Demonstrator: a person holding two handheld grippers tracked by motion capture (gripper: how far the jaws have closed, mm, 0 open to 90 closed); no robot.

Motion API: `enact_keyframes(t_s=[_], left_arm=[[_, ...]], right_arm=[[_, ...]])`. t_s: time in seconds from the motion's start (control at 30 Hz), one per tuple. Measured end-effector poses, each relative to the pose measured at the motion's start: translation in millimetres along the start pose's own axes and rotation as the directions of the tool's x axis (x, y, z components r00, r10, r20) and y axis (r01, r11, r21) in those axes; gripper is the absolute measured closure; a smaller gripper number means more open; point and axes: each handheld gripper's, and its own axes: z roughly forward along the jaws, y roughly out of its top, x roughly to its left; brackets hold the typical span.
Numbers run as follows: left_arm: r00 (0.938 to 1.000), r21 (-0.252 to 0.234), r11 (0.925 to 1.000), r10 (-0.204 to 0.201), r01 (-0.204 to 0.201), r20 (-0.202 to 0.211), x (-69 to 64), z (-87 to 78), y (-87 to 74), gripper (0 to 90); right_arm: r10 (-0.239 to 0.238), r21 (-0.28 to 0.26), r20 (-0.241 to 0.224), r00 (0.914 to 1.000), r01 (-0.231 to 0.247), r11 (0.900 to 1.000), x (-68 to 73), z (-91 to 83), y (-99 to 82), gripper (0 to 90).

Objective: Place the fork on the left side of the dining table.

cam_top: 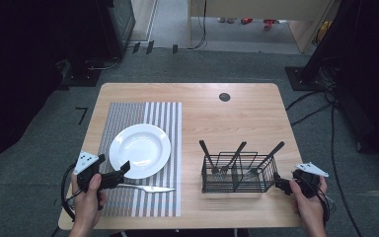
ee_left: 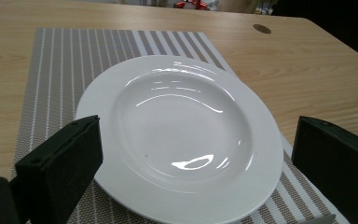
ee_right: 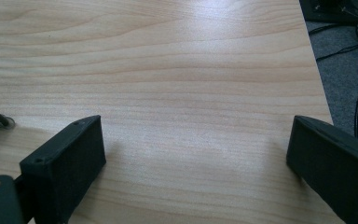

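Knife (cam_top: pixel 145 187) lengthwise left-right, tip right, below plate (cam_top: pixel 139 150)

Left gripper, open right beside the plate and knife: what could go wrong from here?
1. The left gripper hangs open at the near rim of the white plate; a push forward could shove the plate across the striped placemat.
2. The knife lies just beside that gripper, so a low sweep could knock it askew.
3. The right gripper sits close to the wire caddy; a bump might tip its tall utensils.
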Motion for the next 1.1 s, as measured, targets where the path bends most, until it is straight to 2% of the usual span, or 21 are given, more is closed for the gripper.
enact_keyframes(t_s=[0.1, 0.2, 0.53, 0.67, 1.1], left_arm=[[1.0, -0.001, 1.0, 0.006, -0.006, 0.002, -4.1, 1.7, 2.7, 2.3], [0.9998, -0.009, 1.0, 0.004, -0.004, 0.017, -11.2, 4.1, 8.6, 2.3], [0.9977, -0.008, 0.9994, 0.033, -0.033, 0.06, -34.6, 12.8, 20.7, 2.3], [0.9948, -0.005, 0.9985, 0.055, -0.055, 0.086, -46.7, 17.0, 26.0, 2.3], [0.9831, -0.017, 0.9961, 0.088, -0.086, 0.161, -81.9, 28.3, 39.1, 2.3]], right_arm=[[-0.001, 0.0, 0.0, 1.0, 0.001, 1.0, -0.1, 0.0, 0.0, 4.1], [0.0, 0.0, 0.0, 1.0, 0.0, 1.0, 0.0, 0.0, 0.0, 4.1], [0.0, 0.0, 0.0, 1.0, 0.0, 1.0, 0.0, 0.0, 0.0, 4.1], [0.0, 0.0, 0.0, 1.0, 0.0, 1.0, 0.0, 0.0, 0.0, 4.0], [0.0, 0.0, 0.0, 1.0, 0.0, 1.0, 0.0, 0.0, 0.0, 4.1]])
